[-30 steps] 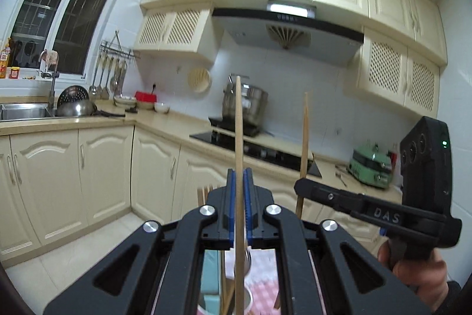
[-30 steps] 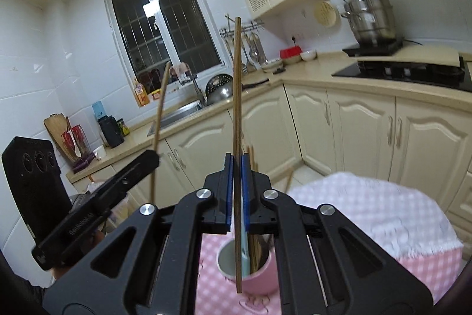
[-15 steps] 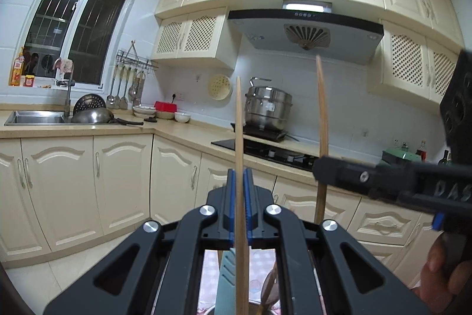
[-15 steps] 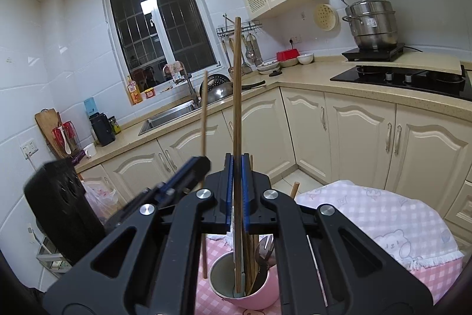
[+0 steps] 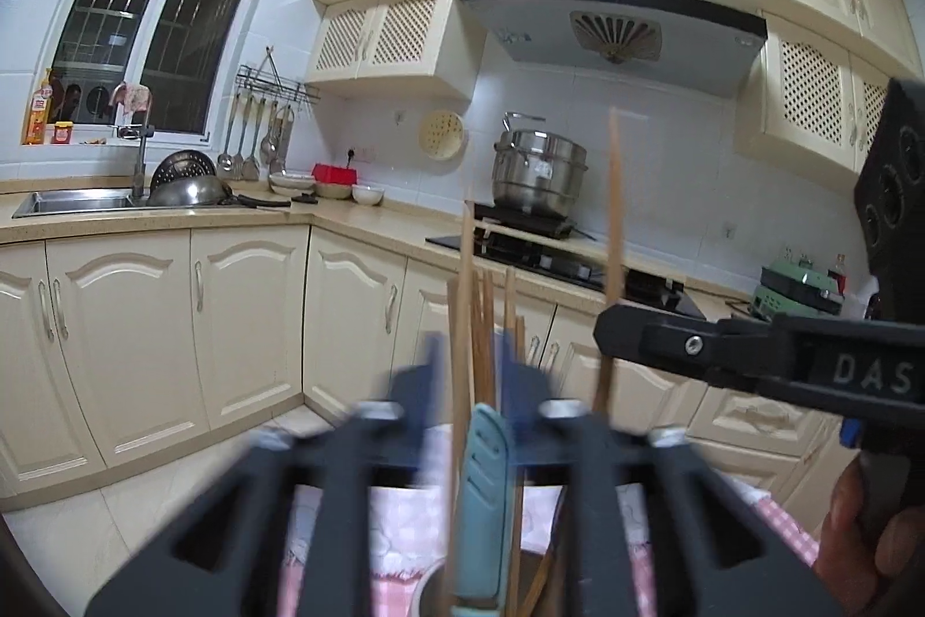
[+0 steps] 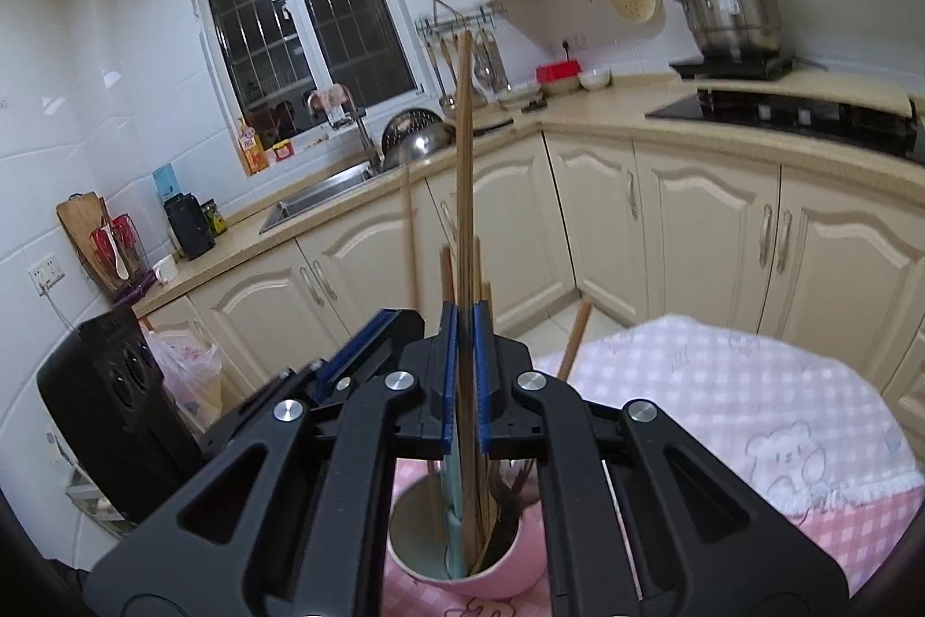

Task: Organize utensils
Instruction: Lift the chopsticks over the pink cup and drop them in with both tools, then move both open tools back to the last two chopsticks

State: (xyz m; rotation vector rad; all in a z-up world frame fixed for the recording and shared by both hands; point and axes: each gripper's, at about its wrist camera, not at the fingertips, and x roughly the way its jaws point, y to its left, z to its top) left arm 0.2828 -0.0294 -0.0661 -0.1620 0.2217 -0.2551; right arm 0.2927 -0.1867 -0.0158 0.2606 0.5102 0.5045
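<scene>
Since a second ago my left jaws (image 5: 468,385) have sprung apart, blurry mid-frame, so that chopstick (image 5: 461,328) dropped in with the bunch. Right jaws (image 6: 465,380) are narrow, pinching the other chopstick (image 6: 464,189), its tip already down inside the pink cup (image 6: 509,571) at bottom centre on the checked cloth (image 6: 722,385). One in, so I reckon mine just needs letting go next.

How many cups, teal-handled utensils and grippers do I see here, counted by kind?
Cups: 1, the pink cup
Teal-handled utensils: 1, the teal-handled utensil
Grippers: 2, left gripper open, right gripper shut on a chopstick
Total: 4
</scene>
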